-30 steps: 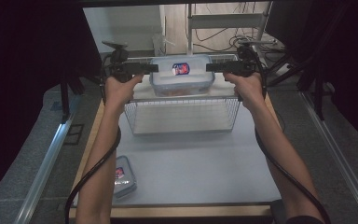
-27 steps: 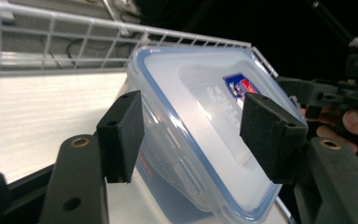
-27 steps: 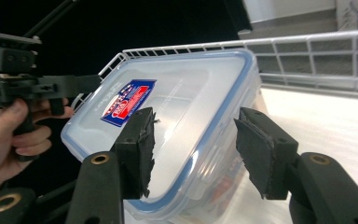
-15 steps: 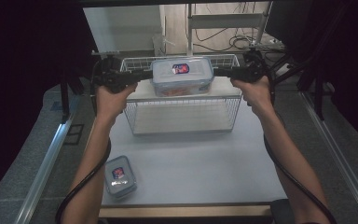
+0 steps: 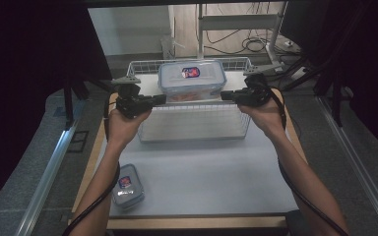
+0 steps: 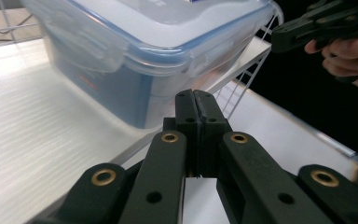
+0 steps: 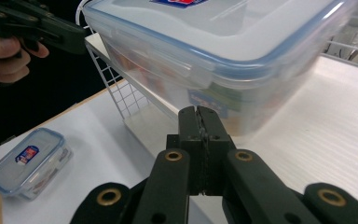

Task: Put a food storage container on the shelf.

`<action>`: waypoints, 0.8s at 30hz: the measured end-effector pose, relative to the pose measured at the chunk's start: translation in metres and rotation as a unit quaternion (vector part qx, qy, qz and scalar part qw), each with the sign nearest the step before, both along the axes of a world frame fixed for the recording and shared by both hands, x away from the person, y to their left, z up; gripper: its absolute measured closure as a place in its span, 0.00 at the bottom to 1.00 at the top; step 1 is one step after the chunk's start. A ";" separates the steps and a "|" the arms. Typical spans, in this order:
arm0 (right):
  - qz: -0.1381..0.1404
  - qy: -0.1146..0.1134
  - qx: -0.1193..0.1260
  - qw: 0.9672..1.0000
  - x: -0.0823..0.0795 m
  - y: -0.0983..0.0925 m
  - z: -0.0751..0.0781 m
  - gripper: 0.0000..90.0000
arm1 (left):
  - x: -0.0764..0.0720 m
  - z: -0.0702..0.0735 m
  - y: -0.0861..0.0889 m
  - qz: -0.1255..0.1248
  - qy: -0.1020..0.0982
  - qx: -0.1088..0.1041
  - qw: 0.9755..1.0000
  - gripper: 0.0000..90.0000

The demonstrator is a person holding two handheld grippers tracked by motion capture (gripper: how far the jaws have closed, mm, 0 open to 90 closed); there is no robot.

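While the large plastic box (image 5: 192,78) with its blue-edged clip lid sits inside the wire basket (image 5: 195,129) in the upper middle of the high view, both grippers hang just outside the basket's two ends and hold nothing. The left gripper (image 5: 158,99) is left of the box, its jaws pressed flat together; in the left gripper view the shut tips (image 6: 197,105) point at the box's near lower corner without touching it. The right gripper (image 5: 227,95) mirrors it on the right side, and its own view shows the jaws (image 7: 199,122) likewise closed with no gap and nothing between them. Both pairs of jaws have just been closing on empty air.

Judging by this, placing the large box in the basket looks finished: it rests level on the basket floor, lid clipped on, free of either gripper. What seems left is the small plastic box (image 5: 127,184), lid on, lying alone on the counter (image 5: 202,172) at the lower left of the high view, well apart from the basket and untouched. Fetching it would likely fall to the left gripper, which is nearer.
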State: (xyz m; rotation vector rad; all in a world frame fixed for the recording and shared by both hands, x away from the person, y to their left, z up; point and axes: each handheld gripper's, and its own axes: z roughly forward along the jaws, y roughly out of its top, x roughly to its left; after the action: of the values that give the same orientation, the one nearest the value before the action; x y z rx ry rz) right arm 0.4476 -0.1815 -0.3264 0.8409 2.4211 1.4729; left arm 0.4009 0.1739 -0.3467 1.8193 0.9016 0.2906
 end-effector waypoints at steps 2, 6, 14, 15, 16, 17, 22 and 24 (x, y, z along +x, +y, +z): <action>0.000 0.002 0.002 1.000 0.001 0.004 -0.002 0.99 | 0.002 0.000 -0.004 0.012 -0.002 0.013 1.000 0.99; -0.001 0.003 0.002 1.000 0.003 0.009 -0.004 0.99 | 0.006 0.000 -0.005 0.026 0.001 0.015 1.000 0.99; -0.015 0.001 -0.004 1.000 0.010 0.013 -0.007 0.99 | 0.014 -0.001 -0.006 0.040 0.006 0.016 0.999 0.99; -0.015 0.001 -0.003 1.000 0.011 0.013 -0.007 0.99 | 0.015 -0.002 -0.007 0.041 0.006 0.018 0.999 0.99; -0.017 0.001 -0.004 1.000 0.011 0.013 -0.007 0.99 | 0.015 -0.002 -0.007 0.041 0.006 0.018 0.999 0.99; -0.018 0.002 -0.004 1.000 0.011 0.014 -0.007 0.99 | 0.015 -0.002 -0.008 0.040 0.005 0.017 0.999 0.99; -0.011 0.000 -0.003 1.000 0.008 0.013 -0.010 0.99 | 0.005 -0.002 -0.011 0.029 -0.003 0.017 0.999 0.99; -0.007 -0.002 -0.003 1.000 0.002 0.011 -0.011 0.98 | -0.004 -0.002 -0.011 0.026 -0.010 0.019 0.999 0.95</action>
State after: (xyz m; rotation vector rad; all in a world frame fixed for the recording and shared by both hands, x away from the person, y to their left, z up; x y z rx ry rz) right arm 0.4496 -0.1704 -0.3369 0.8518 2.4114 1.4605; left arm 0.3968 0.1626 -0.3486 1.8272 0.9362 0.3601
